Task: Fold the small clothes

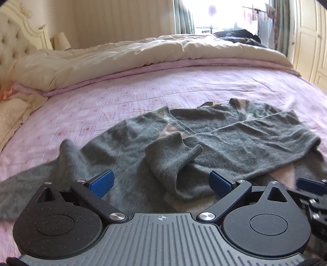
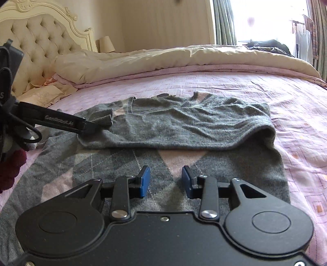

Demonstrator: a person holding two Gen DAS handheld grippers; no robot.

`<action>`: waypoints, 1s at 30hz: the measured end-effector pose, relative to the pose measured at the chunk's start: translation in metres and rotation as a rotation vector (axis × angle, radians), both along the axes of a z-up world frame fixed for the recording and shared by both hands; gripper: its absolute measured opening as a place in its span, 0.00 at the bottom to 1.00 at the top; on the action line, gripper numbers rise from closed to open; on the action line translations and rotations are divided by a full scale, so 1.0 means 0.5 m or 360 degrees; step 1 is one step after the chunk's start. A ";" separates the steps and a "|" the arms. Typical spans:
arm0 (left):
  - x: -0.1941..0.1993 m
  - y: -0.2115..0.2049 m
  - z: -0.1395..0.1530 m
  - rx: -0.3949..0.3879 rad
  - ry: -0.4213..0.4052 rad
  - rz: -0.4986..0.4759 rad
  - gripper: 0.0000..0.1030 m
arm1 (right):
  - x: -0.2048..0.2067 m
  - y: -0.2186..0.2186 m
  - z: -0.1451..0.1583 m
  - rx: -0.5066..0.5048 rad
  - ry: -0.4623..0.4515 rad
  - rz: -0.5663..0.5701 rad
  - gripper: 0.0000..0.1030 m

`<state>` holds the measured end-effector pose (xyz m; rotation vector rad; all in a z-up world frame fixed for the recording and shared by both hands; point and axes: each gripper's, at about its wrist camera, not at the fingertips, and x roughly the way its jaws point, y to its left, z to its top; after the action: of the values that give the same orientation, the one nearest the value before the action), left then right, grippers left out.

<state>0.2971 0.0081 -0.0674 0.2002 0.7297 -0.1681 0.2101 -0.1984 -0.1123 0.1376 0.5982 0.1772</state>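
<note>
A small grey sweater (image 1: 224, 141) with a pink argyle front lies on the pink bedspread (image 1: 143, 94). One sleeve (image 1: 173, 159) is folded across its body. Another sleeve (image 1: 30, 184) trails off to the left. My left gripper (image 1: 161, 182) is open and empty just above the folded sleeve's cuff. In the right wrist view the sweater (image 2: 184, 126) shows its argyle part (image 2: 173, 157) nearest me. My right gripper (image 2: 166, 180) is open, empty, low over that part. The left gripper (image 2: 90, 124) reaches in from the left, by the cuff (image 2: 102, 117).
A cream duvet (image 1: 122, 57) is bunched along the far side of the bed. A tufted headboard (image 2: 40, 41) and a lamp (image 2: 107, 44) stand at the left. Dark clothes (image 2: 269, 46) lie at the far right by a bright window (image 2: 265, 18).
</note>
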 end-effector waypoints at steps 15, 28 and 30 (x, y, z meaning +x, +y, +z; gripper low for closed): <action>0.067 0.098 0.007 -0.0247 -0.0039 0.0205 0.07 | 0.005 -0.031 0.000 0.0082 0.0022 -0.0029 0.45; 0.067 0.134 -0.051 -0.0244 0.0111 0.0201 0.10 | 0.110 -0.209 -0.008 0.0127 0.0103 -0.0405 0.39; 0.065 0.131 -0.052 -0.0204 0.0096 0.0174 0.10 | 0.098 -0.249 -0.006 0.0259 0.0123 -0.0432 0.36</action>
<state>0.3296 0.0734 -0.0934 0.0334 0.7852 -0.1168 0.2589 -0.3230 -0.1153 0.3822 0.6357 -0.0433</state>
